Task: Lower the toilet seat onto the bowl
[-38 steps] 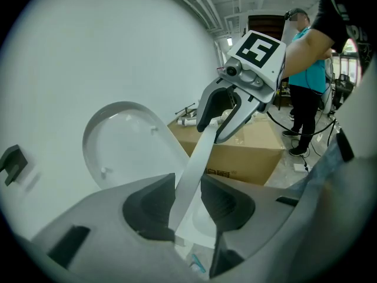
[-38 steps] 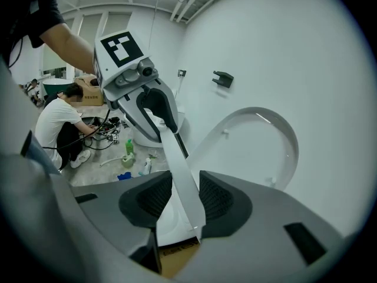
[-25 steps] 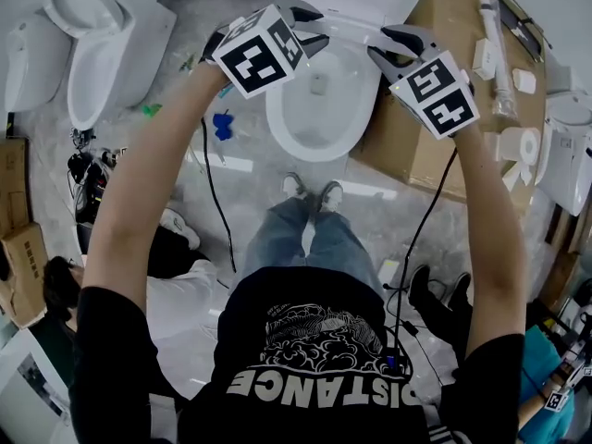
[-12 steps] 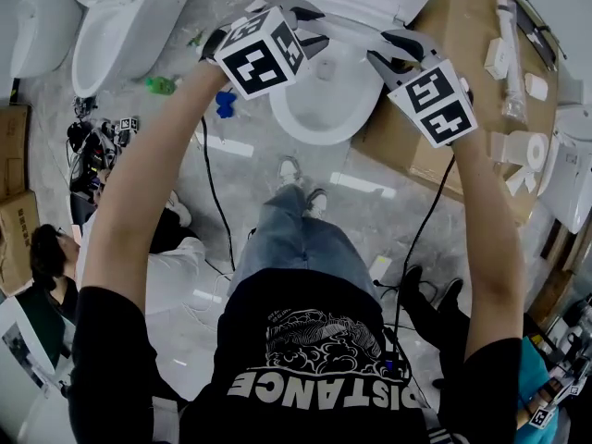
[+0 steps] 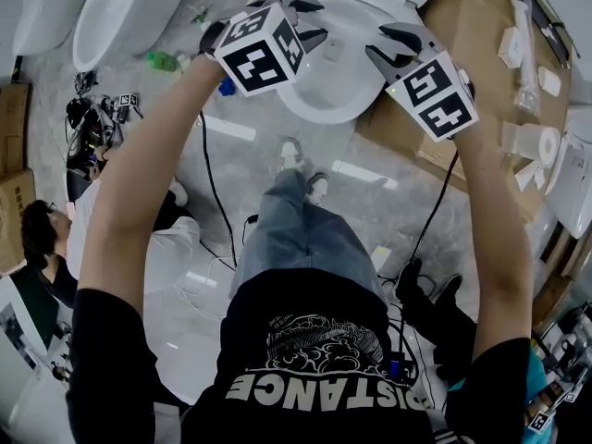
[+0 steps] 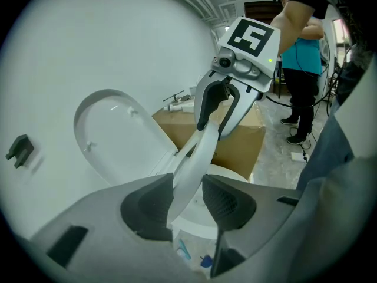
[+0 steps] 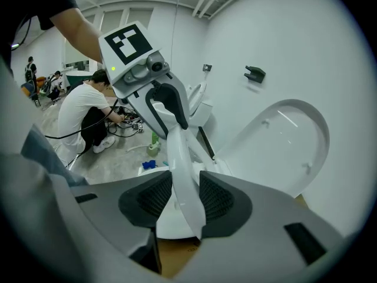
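Note:
The white toilet seat (image 6: 197, 152) stands tilted between the raised lid (image 6: 118, 134) and the bowl (image 5: 333, 91). My left gripper (image 5: 310, 21) is at the seat's left side. Its jaws are opening: the seat rim lies between them against one pad, with a thin gap at the other. My right gripper (image 5: 384, 46) is shut on the seat's right side, and both pads press the rim (image 7: 179, 164). Each gripper shows in the other's view, the right one (image 6: 217, 114) and the left one (image 7: 168, 108), both on the rim. The lid (image 7: 283, 140) leans back toward the wall.
A large cardboard box (image 5: 462, 72) with pipe parts lies right of the toilet. Other toilets (image 5: 120, 12) stand at the left, with a green bottle (image 5: 162, 60) and a blue item (image 5: 227, 86) on the floor. A person (image 5: 55, 239) crouches at the left among cables, and another stands behind (image 6: 303, 52).
Both grippers have stayed on the seat's two sides. The toilet has drifted toward the top of the head view, so less of the lid shows and the grippers now lie over the bowl.

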Demonstrator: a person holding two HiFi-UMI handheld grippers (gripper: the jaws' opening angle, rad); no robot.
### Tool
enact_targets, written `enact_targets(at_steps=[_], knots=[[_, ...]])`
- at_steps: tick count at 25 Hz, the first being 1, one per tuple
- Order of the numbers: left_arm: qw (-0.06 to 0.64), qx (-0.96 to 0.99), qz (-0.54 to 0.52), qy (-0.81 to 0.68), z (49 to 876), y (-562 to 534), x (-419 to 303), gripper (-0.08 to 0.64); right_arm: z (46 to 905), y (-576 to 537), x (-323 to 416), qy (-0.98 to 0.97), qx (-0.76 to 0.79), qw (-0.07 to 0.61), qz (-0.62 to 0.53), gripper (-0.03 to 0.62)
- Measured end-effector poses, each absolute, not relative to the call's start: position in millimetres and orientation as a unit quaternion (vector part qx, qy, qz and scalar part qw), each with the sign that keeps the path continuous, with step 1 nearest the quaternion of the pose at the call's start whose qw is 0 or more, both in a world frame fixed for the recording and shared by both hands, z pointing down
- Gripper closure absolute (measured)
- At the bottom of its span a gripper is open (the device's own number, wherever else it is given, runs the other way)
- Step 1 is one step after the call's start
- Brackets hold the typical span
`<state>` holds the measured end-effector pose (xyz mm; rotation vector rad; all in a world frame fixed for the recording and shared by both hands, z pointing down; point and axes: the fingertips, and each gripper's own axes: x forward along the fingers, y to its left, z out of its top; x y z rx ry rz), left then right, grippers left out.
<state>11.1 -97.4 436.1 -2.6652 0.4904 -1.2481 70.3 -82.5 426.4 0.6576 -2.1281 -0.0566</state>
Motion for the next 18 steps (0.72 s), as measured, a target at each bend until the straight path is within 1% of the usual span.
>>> enact_targets(at_steps=[13, 18], knots=[[0.093, -0.879, -0.439, 0.158, 489, -55, 3, 0.407, 480, -41, 61, -0.850, 0.253, 0.460, -0.028, 0.434], [0.097, -0.877, -0.443, 0.156, 510, -41, 2, 0.403, 501, -27, 60, -0.844, 0.241, 0.478, -0.028, 0.431]])
